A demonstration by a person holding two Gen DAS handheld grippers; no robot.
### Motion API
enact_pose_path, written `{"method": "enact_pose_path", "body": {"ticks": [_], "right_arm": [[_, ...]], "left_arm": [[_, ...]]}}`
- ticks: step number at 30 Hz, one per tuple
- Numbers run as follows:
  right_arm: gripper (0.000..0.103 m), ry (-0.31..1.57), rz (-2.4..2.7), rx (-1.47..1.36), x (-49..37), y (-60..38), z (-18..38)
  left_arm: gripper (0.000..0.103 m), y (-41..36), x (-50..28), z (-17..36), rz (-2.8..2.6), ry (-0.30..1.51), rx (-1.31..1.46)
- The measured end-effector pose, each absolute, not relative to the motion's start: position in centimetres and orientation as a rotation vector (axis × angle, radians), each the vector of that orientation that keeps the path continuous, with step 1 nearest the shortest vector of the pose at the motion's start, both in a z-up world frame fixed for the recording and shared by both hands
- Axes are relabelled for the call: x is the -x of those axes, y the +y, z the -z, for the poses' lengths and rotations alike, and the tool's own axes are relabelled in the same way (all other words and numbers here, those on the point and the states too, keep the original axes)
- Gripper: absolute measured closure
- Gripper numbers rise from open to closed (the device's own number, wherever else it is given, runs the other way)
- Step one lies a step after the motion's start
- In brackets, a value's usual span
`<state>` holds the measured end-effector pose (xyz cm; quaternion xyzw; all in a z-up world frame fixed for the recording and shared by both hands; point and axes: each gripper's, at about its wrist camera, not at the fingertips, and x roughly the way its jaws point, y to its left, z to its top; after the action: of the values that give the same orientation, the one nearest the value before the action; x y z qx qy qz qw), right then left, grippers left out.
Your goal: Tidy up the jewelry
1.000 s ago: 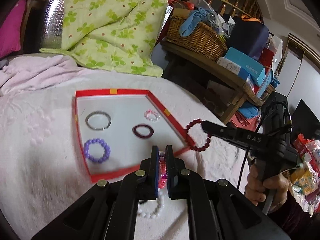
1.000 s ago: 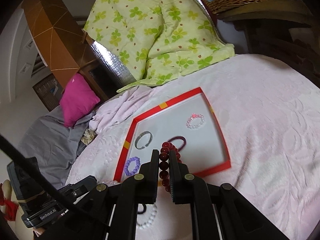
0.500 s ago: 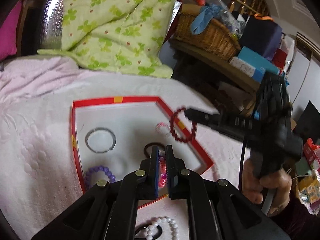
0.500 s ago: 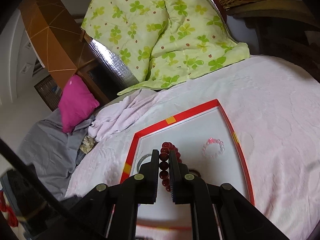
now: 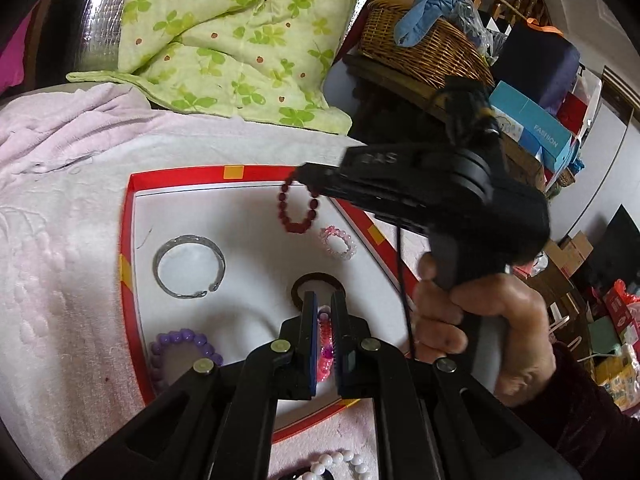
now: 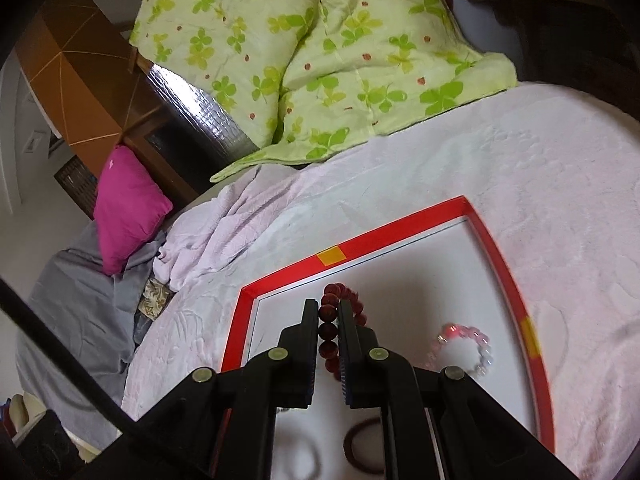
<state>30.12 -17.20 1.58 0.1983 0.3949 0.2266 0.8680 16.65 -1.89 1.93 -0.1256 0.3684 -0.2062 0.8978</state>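
A white tray with a red rim [image 5: 184, 172] [image 6: 352, 242] lies on the pale pink bedspread. In it rest a silver bangle [image 5: 188, 266], a purple bead bracelet [image 5: 180, 346], a dark maroon ring bracelet [image 5: 316, 282] [image 6: 360, 450] and a light pink bead bracelet [image 5: 339, 242] [image 6: 464, 346]. My left gripper [image 5: 323, 300] is shut on a bright pink bracelet [image 5: 325, 344], low over the tray's near part. My right gripper [image 6: 329, 307] [image 5: 304, 176] is shut on a dark red bead bracelet [image 6: 329, 330] [image 5: 297, 210], which hangs over the tray's far side.
A white pearl bracelet [image 5: 340, 462] lies on the bedspread just in front of the tray. A green clover quilt [image 5: 224, 36] [image 6: 320, 52] is piled behind, a magenta pillow [image 6: 128, 208] to the left. A wicker basket [image 5: 424, 44] and boxes crowd a shelf at right.
Both grippers moved forward over the tray. The right one carried the dark red bracelet from beyond the tray's right rim to over its far side. The left one came lower over the maroon ring.
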Motion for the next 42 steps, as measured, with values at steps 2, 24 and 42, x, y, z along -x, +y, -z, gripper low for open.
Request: {"method": "enact_pose_path", "body": {"ticks": [2,24,42], "right_arm": [[0.093,0.829,-0.489,-0.417,-30.7,-16.8,-1.5],[0.045,0.861,-0.371,-0.425,-31.4,-20.5,-1.0],[0.045,0.786,-0.451,-0.436,-13.9,-24.9,-4.2]], "left_arm": [[0.096,-2.0,-16.9,-1.9,0.433,0.765,0.264],[0.048,1.0,-15.9,-1.8,0.182,0.761,0.160],[0.036,7.4,-5.7,-1.3,-0.031,0.772,0.167]]}}
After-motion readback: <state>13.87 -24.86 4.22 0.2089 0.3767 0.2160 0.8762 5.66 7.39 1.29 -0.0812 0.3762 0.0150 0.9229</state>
